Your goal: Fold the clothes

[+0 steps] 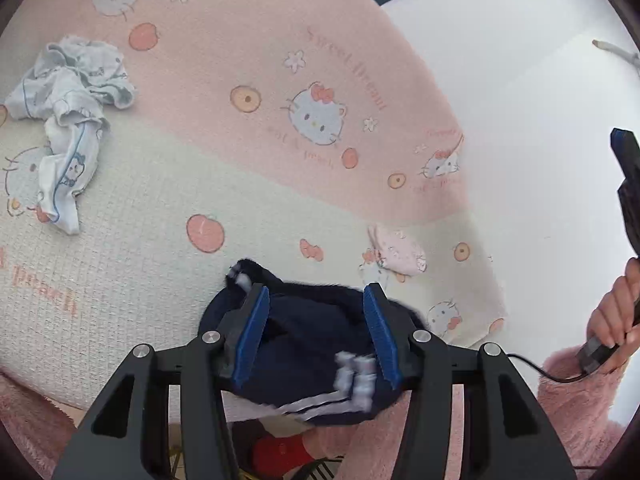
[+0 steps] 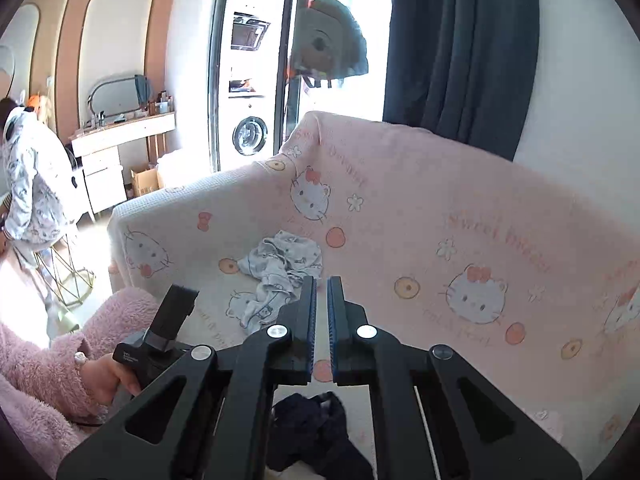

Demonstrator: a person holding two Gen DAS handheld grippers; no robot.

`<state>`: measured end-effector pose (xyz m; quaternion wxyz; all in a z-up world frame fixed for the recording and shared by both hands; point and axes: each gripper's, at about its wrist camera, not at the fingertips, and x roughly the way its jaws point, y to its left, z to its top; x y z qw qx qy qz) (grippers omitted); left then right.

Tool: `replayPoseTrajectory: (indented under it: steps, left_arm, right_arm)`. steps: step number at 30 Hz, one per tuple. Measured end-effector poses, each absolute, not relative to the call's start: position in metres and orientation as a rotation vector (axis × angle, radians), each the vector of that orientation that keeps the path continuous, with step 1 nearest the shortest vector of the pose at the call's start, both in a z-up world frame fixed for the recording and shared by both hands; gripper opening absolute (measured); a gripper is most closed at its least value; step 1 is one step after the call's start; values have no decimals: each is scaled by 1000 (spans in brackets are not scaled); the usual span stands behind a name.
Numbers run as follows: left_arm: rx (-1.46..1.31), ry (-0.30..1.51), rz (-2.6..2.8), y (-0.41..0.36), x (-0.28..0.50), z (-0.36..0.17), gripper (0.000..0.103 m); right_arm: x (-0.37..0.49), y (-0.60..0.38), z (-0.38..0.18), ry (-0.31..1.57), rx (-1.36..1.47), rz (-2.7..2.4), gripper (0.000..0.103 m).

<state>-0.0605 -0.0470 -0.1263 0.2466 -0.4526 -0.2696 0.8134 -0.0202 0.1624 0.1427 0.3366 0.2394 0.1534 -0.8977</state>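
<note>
A dark navy garment [image 1: 304,364] with white stripes lies bunched and blurred at the sofa's front edge. My left gripper [image 1: 316,290] is open, its blue pads [image 1: 254,328] on either side of the navy cloth without pinching it. A crumpled pale blue-and-white garment [image 1: 68,120] lies far left on the sofa seat, and a small pink item [image 1: 400,254] lies to the right. My right gripper [image 2: 321,284] is shut with nothing in it, raised above the navy garment [image 2: 316,428] and aimed toward the pale garment [image 2: 280,268]. A hand [image 1: 612,312] holds it.
The sofa is draped in a pink and cream cartoon-cat cover [image 2: 460,208]. A person [image 2: 28,184] in pale patterned clothes stands at far left by a dressing table [image 2: 120,136] and a gold wire stool [image 2: 68,276]. A dark curtain [image 2: 460,40] hangs behind the sofa.
</note>
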Motion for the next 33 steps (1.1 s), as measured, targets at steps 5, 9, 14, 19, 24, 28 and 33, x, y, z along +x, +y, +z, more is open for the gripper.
replayPoseTrajectory:
  steps: [5, 9, 14, 19, 24, 28, 33]
  left_arm:
    - [-1541, -514, 2159, -11, -80, -185, 52]
    - [-1554, -475, 2138, -1, -74, -197, 52]
    - [-1504, -558, 2088, 3, -71, -205, 52]
    - [-1560, -467, 2089, 10, -63, -210, 14]
    - [-1619, -367, 2091, 16, -55, -215, 14]
    - [-1616, -415, 2162, -5, -58, -207, 17]
    - [-1627, -374, 2192, -6, -87, -205, 34]
  right_arm:
    - [-66, 164, 40, 243, 1090, -2316, 4]
    - [-81, 183, -86, -13, 1526, -2246, 7]
    - [-66, 196, -162, -260, 1754, -2149, 25]
    - [-62, 197, -183, -305, 1815, -2135, 44]
    - [-61, 206, -211, -198, 1892, -2172, 21]
    - [-58, 217, -180, 116, 1762, -2431, 9]
    - [-56, 238, -149, 311, 1617, -2621, 8]
